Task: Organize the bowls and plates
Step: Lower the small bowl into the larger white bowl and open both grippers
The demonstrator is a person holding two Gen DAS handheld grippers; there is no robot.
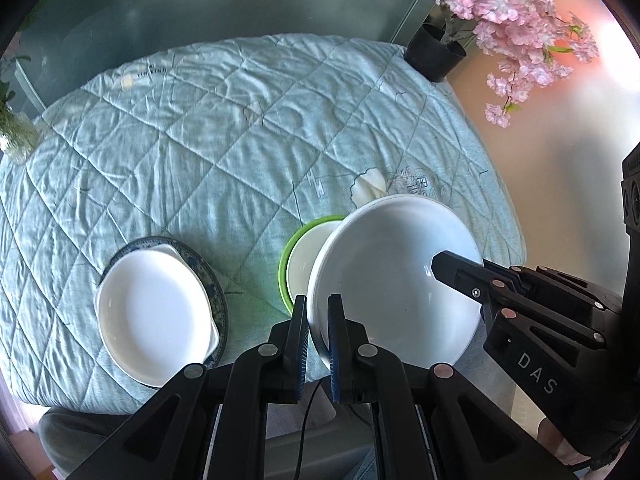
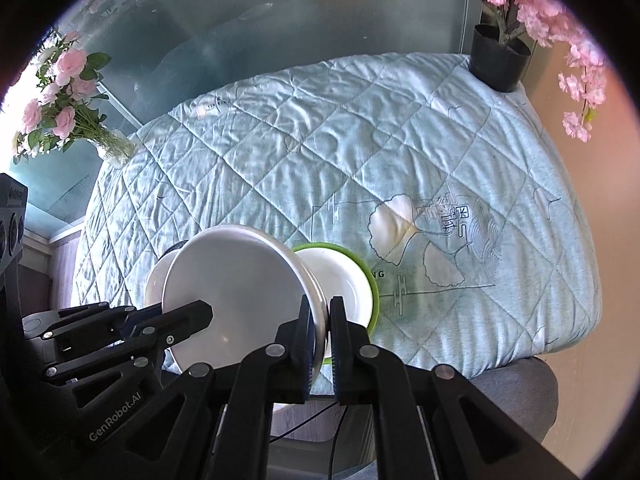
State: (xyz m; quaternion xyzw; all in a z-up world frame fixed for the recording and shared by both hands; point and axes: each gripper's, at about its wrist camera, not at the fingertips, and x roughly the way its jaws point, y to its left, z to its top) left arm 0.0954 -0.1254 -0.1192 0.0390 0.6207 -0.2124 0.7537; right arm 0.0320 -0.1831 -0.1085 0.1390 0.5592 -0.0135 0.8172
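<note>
A large white bowl [image 1: 392, 280] [image 2: 232, 280] hangs tilted just above the table, held from both sides. My left gripper [image 1: 317, 305] is shut on its left rim. My right gripper [image 2: 322, 309] is shut on the opposite rim, one finger inside the bowl. Directly behind and below the bowl a smaller green-rimmed bowl [image 1: 304, 256] [image 2: 348, 280] sits on the cloth, partly hidden. To the left a white eared dish [image 1: 156, 312] rests on a blue patterned plate [image 1: 202, 266]. In the right wrist view only an edge of that dish [image 2: 154, 280] shows.
A quilted light-blue cloth [image 1: 200, 140] [image 2: 360, 140] covers the table. At its far right corner stands a black pot [image 1: 434, 54] [image 2: 498, 60] of pink blossoms. A glass vase [image 2: 114, 150] of roses is at the far left edge. A grey chair seat [image 2: 520, 384] lies below the near edge.
</note>
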